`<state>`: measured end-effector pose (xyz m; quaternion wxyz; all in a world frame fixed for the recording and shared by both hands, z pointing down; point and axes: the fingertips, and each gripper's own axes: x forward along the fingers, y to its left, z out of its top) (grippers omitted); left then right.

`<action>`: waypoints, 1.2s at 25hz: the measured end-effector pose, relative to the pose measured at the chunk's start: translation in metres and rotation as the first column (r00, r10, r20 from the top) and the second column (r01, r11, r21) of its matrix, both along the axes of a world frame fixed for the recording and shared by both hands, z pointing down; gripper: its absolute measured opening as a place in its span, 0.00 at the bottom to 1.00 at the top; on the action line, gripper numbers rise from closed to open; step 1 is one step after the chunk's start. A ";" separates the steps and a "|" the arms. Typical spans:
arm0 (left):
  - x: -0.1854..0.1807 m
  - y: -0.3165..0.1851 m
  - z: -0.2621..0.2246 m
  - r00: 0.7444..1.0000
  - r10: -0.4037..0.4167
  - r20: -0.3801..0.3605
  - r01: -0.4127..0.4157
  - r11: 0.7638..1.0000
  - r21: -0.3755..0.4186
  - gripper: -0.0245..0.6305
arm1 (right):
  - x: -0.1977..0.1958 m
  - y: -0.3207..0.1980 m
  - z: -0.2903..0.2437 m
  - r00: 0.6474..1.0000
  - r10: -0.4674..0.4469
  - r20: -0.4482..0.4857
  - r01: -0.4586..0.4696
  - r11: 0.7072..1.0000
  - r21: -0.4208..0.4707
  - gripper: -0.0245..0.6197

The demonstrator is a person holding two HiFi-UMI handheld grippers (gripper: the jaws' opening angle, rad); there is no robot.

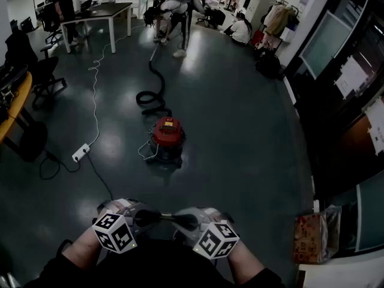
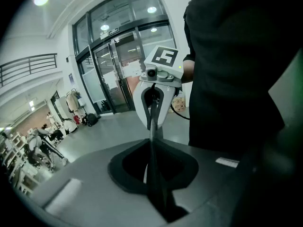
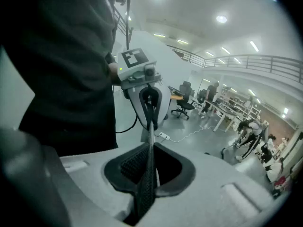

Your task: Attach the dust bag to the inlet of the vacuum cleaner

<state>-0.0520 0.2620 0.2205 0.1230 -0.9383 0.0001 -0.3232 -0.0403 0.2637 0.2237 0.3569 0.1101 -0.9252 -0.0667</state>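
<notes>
Both pairs of fingers are clenched on nothing. The left gripper [image 2: 151,141] has its dark pads pressed flat together and the right gripper [image 3: 150,142] shows the same, with only the opposite tool beyond each tip. I hold the two nose to nose, tips nearly touching, close against my body and tilted downward. The red drum-shaped vacuum cleaner [image 1: 168,138] stands well ahead of me, out in the middle of the dark glossy floor [image 1: 240,131], away from its walls. A black flexible hose [image 1: 150,98] snakes from behind it toward a bent-over person [image 1: 174,14] near the floor's far edge. I find no dust bag in any view, and I cannot make out the inlet from here. With the tips this close, a careless swing could knock one tool against the other. The loose cords beside the drum and the cable running to the white power strip [image 1: 81,153] on its left could catch my feet as I approach. A tug on that hose from the far end could shift the drum just as I line up a bag.
</notes>
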 end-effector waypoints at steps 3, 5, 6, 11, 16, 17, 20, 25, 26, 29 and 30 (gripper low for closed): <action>0.001 0.002 0.000 1.000 -0.002 0.000 0.002 1.000 -0.001 0.08 | 0.001 0.003 0.000 1.000 0.001 -0.002 -0.001 1.000 -0.002 0.09; 0.002 0.004 0.001 1.000 -0.004 -0.002 0.004 1.000 -0.006 0.08 | 0.002 0.004 0.000 1.000 0.003 -0.003 -0.003 1.000 -0.007 0.09; 0.002 0.005 0.001 1.000 -0.004 -0.004 0.004 1.000 -0.009 0.08 | 0.002 0.005 0.001 1.000 0.004 -0.003 -0.004 1.000 -0.010 0.09; 0.004 0.005 0.007 1.000 -0.007 -0.006 0.007 1.000 -0.022 0.08 | 0.004 0.005 0.007 1.000 0.008 -0.008 -0.008 1.000 -0.027 0.09; 0.010 0.004 0.012 1.000 -0.009 0.001 0.009 0.999 -0.033 0.08 | 0.010 0.003 0.011 0.999 0.031 0.015 -0.030 0.998 -0.046 0.10; 0.013 0.003 0.013 1.000 -0.008 0.004 0.008 0.999 -0.033 0.08 | 0.013 0.002 0.012 0.999 0.032 0.014 -0.031 0.999 -0.044 0.10; 0.025 0.000 0.014 1.000 -0.011 0.015 0.011 0.999 -0.035 0.08 | 0.025 0.000 0.014 0.999 0.030 0.011 -0.030 0.999 -0.036 0.09; 0.051 -0.011 0.017 0.998 -0.041 0.036 0.042 0.999 -0.027 0.08 | 0.051 -0.011 0.016 1.000 0.024 0.017 -0.023 1.000 -0.019 0.09; 0.057 -0.014 0.017 0.998 -0.050 0.041 0.051 0.998 -0.024 0.08 | 0.056 -0.014 0.017 1.000 0.021 0.016 -0.021 1.000 -0.014 0.09; 0.075 -0.024 0.019 0.995 -0.078 0.055 0.079 0.997 -0.016 0.08 | 0.074 -0.023 0.019 1.000 0.010 0.020 -0.010 1.000 -0.005 0.09; 0.080 -0.026 0.020 0.994 -0.087 0.058 0.088 0.996 -0.015 0.08 | 0.079 -0.026 0.020 1.000 0.005 0.023 -0.005 1.000 -0.006 0.09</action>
